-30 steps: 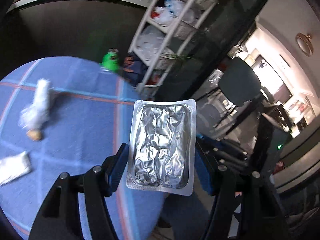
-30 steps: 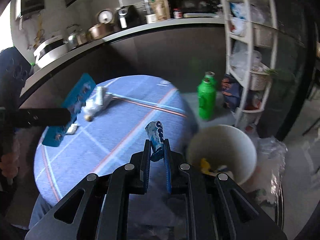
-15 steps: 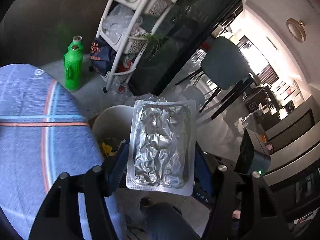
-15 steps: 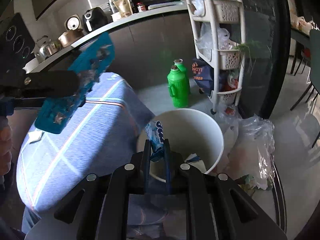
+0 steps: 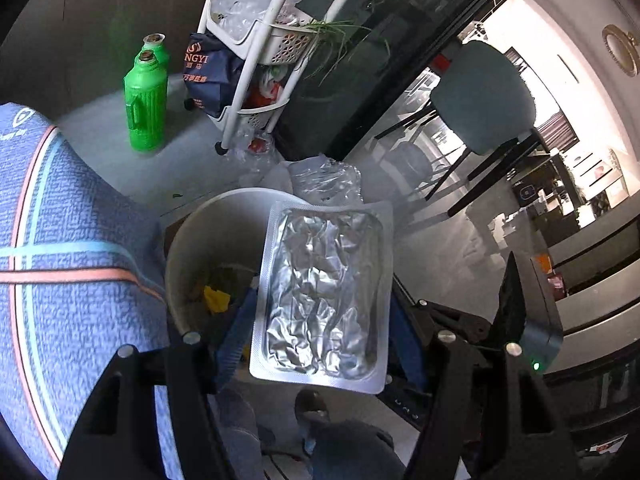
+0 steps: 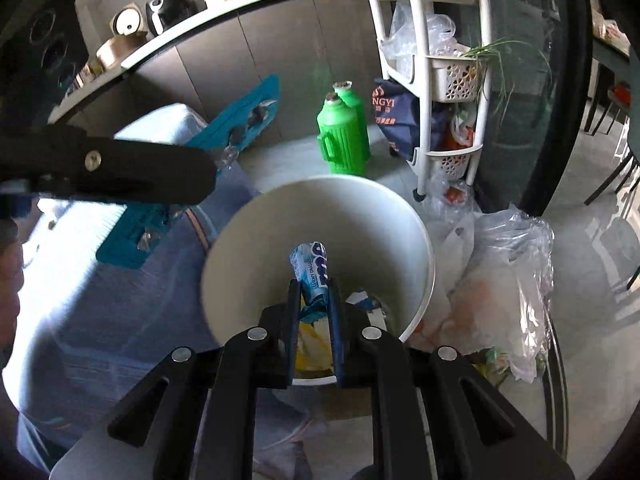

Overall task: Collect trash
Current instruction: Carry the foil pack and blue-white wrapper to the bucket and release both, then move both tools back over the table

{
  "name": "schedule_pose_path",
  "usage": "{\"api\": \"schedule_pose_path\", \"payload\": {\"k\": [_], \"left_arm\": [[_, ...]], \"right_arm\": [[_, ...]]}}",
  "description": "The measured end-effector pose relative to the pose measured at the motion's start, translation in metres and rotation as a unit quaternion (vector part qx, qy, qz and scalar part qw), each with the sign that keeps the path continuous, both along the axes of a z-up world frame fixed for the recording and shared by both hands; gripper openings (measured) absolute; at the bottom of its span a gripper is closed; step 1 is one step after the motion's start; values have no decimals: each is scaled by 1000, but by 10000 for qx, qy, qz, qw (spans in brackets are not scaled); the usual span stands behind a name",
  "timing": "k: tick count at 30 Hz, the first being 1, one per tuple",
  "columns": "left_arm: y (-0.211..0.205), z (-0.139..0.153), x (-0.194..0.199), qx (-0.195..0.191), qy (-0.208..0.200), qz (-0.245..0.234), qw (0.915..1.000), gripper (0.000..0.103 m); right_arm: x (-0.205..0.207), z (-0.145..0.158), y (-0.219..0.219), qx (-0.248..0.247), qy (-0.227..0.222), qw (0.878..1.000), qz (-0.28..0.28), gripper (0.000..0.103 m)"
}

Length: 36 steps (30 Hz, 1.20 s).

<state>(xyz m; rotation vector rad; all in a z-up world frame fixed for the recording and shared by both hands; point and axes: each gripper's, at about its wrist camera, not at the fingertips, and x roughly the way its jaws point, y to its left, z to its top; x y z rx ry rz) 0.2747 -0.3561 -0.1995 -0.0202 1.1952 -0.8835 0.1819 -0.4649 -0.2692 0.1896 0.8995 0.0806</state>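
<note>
My left gripper (image 5: 320,316) is shut on a silver foil blister pack (image 5: 324,296), held flat above the right side of a white trash bin (image 5: 200,232). In the right wrist view the pack's teal side (image 6: 224,140) shows at the left, gripped by the left gripper. My right gripper (image 6: 314,284) is shut on a blue and white wrapper (image 6: 312,266) and holds it over the open bin (image 6: 360,208). Yellow and other scraps (image 6: 312,344) lie in the bin.
The blue cloth-covered table (image 5: 60,240) stands left of the bin. Two green jugs (image 6: 344,132), a white basket rack (image 6: 440,60) and clear plastic bags (image 6: 504,264) stand on the floor around the bin. A chair (image 5: 480,108) is further off.
Both grippers have swung from over the table to over the trash bin, each still holding its item. The bin now fills the centre of the right wrist view.
</note>
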Motion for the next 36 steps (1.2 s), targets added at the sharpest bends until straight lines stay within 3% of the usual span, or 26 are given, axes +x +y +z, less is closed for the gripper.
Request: {"api": "schedule_pose_path", "payload": {"k": [1,3,6,7,12,23,36], "left_arm": [[-1,-1,2,8,-16,9,10000,74],[0,1,1,-64,-78,108,9999,96],[3,7,2,-175,-178,210,9995,99],[3,8,3,-185,-203,239,9993,99],[9,15,0,-190,-272,376,9987,99],[48,54,-30,-274,-562,710,9955,99],[170,115,-86,-657,-894,1406,9838,99]], "right_arm": [[1,-2,0,-46,3,10000,46,18],[1,-3,1,-56,-16,9999,82,37],[-3,-2,0,-120,-170,9997,88,61],[-5,-1,1,-149,-208,9996,98,64],[-12,7,2,-88,-335,9993,125,95],[-29,50,22,61,-542,9984,140,94],[-56,115,83,144,-935,9937,595,94]]}}
